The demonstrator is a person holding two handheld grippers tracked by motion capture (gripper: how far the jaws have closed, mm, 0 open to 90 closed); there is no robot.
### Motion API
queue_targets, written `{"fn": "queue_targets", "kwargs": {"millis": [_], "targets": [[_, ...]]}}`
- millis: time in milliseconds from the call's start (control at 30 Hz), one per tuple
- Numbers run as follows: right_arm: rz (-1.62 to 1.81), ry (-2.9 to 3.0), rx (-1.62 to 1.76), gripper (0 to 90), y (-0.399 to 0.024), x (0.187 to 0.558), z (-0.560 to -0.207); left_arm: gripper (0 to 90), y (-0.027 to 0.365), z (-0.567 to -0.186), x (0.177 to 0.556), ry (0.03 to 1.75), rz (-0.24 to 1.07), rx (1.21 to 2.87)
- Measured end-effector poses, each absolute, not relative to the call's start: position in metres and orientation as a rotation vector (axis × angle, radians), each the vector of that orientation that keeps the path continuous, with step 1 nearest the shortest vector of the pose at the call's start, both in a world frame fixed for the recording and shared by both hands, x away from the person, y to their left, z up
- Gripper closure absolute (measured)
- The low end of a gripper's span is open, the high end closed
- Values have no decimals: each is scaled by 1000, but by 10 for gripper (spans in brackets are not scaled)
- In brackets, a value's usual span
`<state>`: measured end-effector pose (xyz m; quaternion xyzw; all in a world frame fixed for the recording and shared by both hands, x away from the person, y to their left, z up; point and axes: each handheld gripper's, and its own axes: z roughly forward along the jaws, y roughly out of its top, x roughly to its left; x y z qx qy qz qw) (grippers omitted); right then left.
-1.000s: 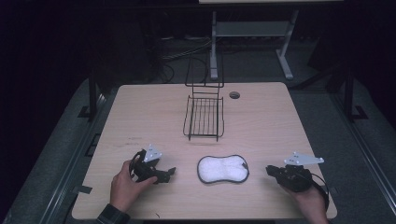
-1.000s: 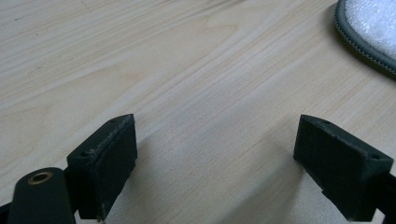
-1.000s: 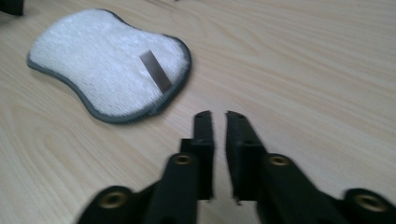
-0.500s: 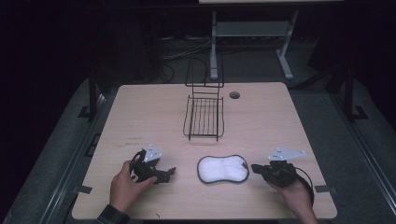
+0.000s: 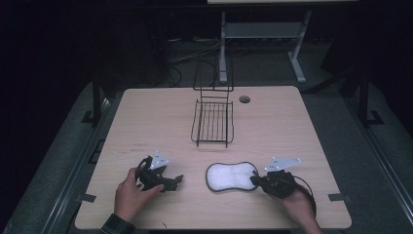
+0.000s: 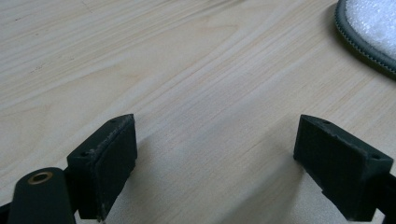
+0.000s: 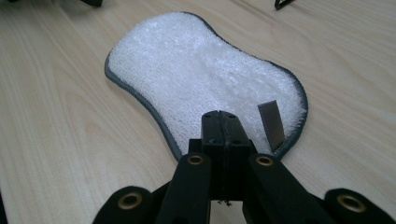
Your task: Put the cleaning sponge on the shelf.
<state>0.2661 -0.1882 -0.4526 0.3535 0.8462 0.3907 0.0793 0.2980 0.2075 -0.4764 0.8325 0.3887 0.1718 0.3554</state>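
Pad: the white pad [image 5: 231,176] with its grey rim is lying flat on the surface [image 5: 272,126], low in the middle of the high view, between my two hands.

Right tool: my right tool [image 5: 255,180] is sitting at the lower right of the high view, pointing left at the pad's right end. In the right gripper view its jaws are pressing flat against each other, clenched with nothing between them, and the tips [image 7: 220,122] are hovering over the pad's [image 7: 201,70] near end; I cannot tell whether they are touching it. A small grey tab [image 7: 271,125] is sticking out of the pad just right of the tips.

Left tool: my left tool [image 5: 176,180] is resting at the lower left of the high view, aiming right towards the pad and staying apart from it. In the left gripper view its jaws are standing wide, released, with bare wood [image 6: 210,93] between them, and the pad's edge [image 6: 369,32] is peeking in at the upper right corner.

Rack: a black wire rack [image 5: 213,119] is standing beyond the pad, in the middle of the high view, well apart from both tools.
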Motion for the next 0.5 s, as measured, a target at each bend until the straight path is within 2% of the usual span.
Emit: {"fn": "queue_targets", "kwargs": {"millis": [500], "targets": [[1102,2482,1115,900,-193,286,-460,125,208,-476,298,1004,444,2151]]}}
